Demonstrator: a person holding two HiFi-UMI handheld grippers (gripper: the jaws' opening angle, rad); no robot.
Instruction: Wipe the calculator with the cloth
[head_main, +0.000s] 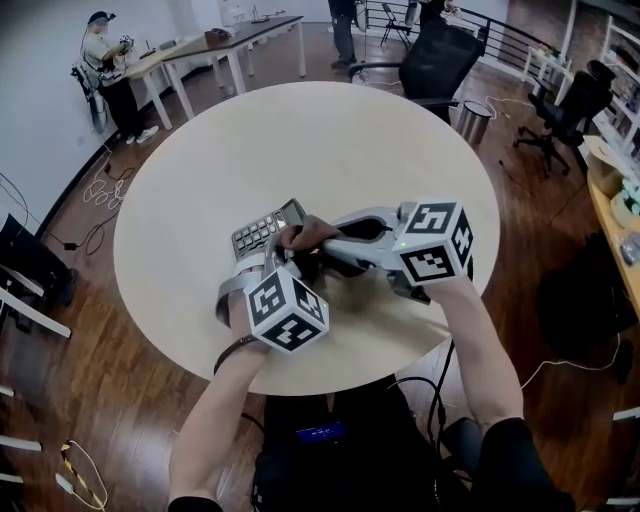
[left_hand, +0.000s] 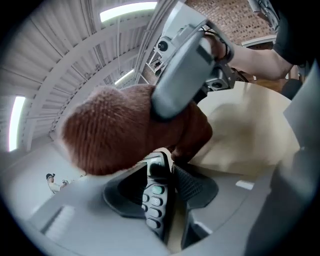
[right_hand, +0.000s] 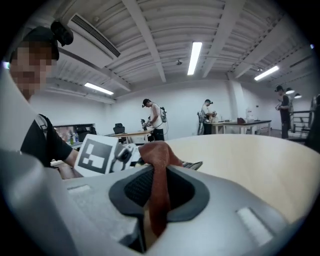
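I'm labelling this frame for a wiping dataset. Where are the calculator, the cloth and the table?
calculator (head_main: 257, 235): head view, on its keypad.
cloth (left_hand: 107, 131): left gripper view, on its fuzzy brown bulk.
table (head_main: 330, 140): head view, on the bare far half of its round top.

table: round, pale cream top (head_main: 350, 140), plain surface
on it: calculator (head_main: 262, 232) over the near-left part, keys facing up. Can't tell if it actually touches the top tbh
under table: dark wood floor (head_main: 100, 330)
on floor: loose cables (head_main: 105, 185) left of table, silver bin (head_main: 472, 122) + black office chair (head_main: 440, 60) at the far side
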